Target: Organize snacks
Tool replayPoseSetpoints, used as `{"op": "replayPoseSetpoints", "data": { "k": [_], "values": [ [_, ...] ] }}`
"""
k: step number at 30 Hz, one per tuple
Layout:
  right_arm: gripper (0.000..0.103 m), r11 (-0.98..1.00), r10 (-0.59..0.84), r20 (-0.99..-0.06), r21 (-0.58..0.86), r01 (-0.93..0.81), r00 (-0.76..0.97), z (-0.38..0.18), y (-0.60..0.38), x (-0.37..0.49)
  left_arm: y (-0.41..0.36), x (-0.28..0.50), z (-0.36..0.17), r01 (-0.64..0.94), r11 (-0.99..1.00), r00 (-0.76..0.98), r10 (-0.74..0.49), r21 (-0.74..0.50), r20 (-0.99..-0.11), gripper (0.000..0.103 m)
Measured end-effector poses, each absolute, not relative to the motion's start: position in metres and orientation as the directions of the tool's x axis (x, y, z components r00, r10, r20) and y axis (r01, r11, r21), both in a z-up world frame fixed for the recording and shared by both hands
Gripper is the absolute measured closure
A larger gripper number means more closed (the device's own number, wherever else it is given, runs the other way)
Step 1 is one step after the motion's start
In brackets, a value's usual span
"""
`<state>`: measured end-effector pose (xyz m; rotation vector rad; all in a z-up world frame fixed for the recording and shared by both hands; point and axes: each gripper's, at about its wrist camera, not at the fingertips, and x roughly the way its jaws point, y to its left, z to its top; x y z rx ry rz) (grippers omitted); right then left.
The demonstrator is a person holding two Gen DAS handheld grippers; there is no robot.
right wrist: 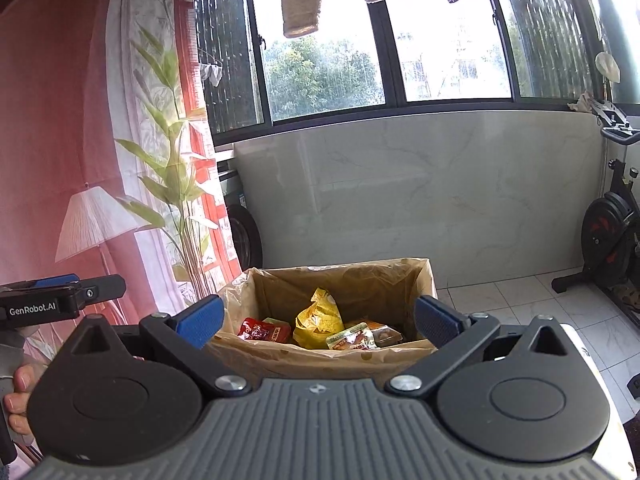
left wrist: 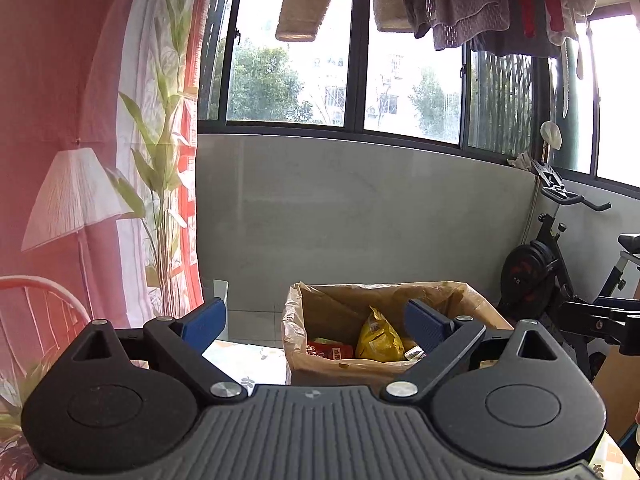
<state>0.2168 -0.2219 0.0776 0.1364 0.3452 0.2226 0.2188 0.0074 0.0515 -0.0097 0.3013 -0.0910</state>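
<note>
At the bottom of the left wrist view, the left gripper point(left wrist: 316, 326) stands released, its blue pads point(left wrist: 204, 324) spread wide with nothing between them. The right gripper point(right wrist: 318, 320), low in the right wrist view, is likewise spread apart and empty, its blue pads point(right wrist: 436, 322) framing what lies ahead. At the lower left edge of that same view, the left gripper's black body appears side-on, with the person's hand point(right wrist: 18, 400) under it. Just beyond both grippers, in the lower centre of each frame, sits a cardboard box point(right wrist: 304, 354) lined with a clear plastic bag point(left wrist: 290, 316). The snacks lie inside it: a yellow packet point(right wrist: 320, 318) standing upright in the middle, a red packet point(right wrist: 256, 330) to its left, and a green-edged packet point(right wrist: 350, 338) to its right. A floral tablecloth point(left wrist: 240, 362) shows left of the box. Farther back stands a pale marble-look wall point(right wrist: 440, 192), an exercise bike point(right wrist: 612, 232) at the right edge, a printed curtain point(left wrist: 80, 120) on the left, and laundry point(left wrist: 460, 0) hanging across the windows at the top.
</note>
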Motion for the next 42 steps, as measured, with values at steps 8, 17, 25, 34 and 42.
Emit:
{"op": "replayPoseSetpoints", "data": {
  "k": [8,17,25,34,42],
  "values": [
    [0.0,0.968,0.237,-0.312,0.158,-0.196,0.92,0.081,-0.2211,0.214,0.006,0.2183,0.0519,0.096,0.995,0.95,-0.096,-0.014,-0.298,0.006],
    [0.0,0.967,0.241,-0.314,0.154,-0.201,0.918,0.081,-0.2206,0.2139,0.0078,0.2201,0.0502,0.098,0.995,0.945,-0.101,-0.025,-0.31,0.006],
    [0.0,0.968,0.241,-0.315,0.154,-0.201,0.918,0.0809,-0.2207,0.2143,0.0098,0.2215,0.0511,0.099,0.995,0.946,-0.103,-0.027,-0.309,0.006],
    [0.0,0.968,0.24,-0.315,0.154,-0.2,0.918,0.0807,-0.2203,0.2145,0.0093,0.2221,0.0511,0.088,0.996,0.943,-0.093,-0.03,-0.321,0.006],
    [0.0,0.967,0.242,-0.317,0.153,-0.203,0.917,0.0824,-0.2206,0.2159,0.0096,0.2249,0.0506,0.085,0.995,0.938,-0.095,-0.043,-0.333,0.006]
  ]
}}
